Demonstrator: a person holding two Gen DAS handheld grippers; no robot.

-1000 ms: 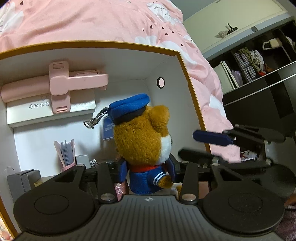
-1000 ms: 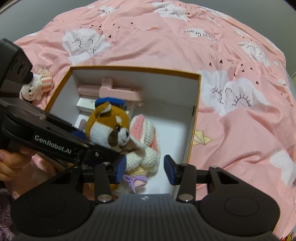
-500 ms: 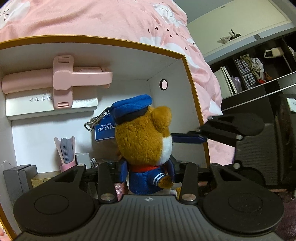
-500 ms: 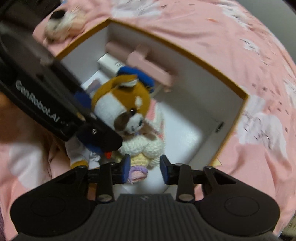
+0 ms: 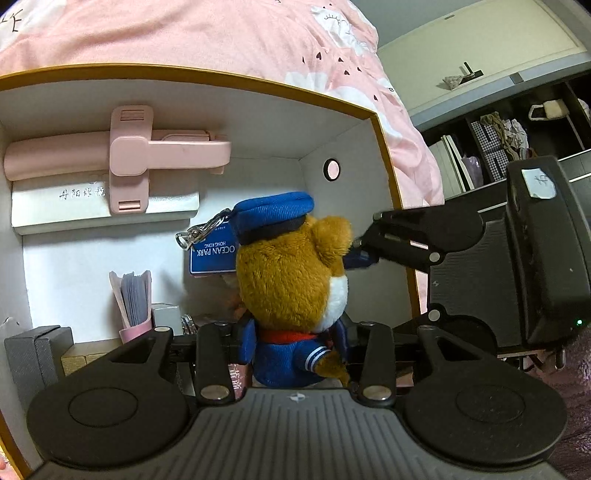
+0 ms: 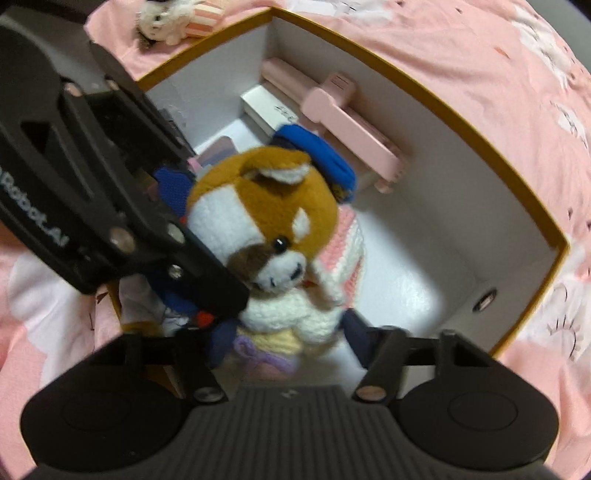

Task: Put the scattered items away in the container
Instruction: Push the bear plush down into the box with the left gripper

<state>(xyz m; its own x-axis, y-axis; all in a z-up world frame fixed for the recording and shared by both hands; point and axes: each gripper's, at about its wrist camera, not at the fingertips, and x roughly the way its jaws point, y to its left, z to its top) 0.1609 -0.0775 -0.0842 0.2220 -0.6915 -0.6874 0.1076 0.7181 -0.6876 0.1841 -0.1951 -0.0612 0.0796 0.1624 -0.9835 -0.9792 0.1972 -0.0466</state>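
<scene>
1. Two grippers now share the box with you, where a second ago your right one stood higher and further off. Your right gripper (image 6: 284, 345) has come down and rolled, so it points almost straight down into the box.
2. Its jaws are opening, and the cream knitted doll (image 6: 295, 314) sits between them; the blurred picture does not show the pads pressing on it, so read it as let go. In my judgement that doll is now delivered.
3. Your left gripper (image 5: 295, 341) has kept its place, angled downward, fingers clenched on the blue-jacketed body of the plush dog (image 5: 291, 284). The dog stands upright inside the box, cap on, tag reading "OCEAN PARK".
4. Further in, against the back wall of the box (image 5: 384, 147), lie a pink clip (image 5: 147, 155) on a white case, with small card items in the near left corner.
5. Farthest off, outside the box on the pink bedspread (image 6: 480, 55), one small striped plush toy (image 6: 173, 26) lies unpacked, so the tidying looks unfinished.
</scene>
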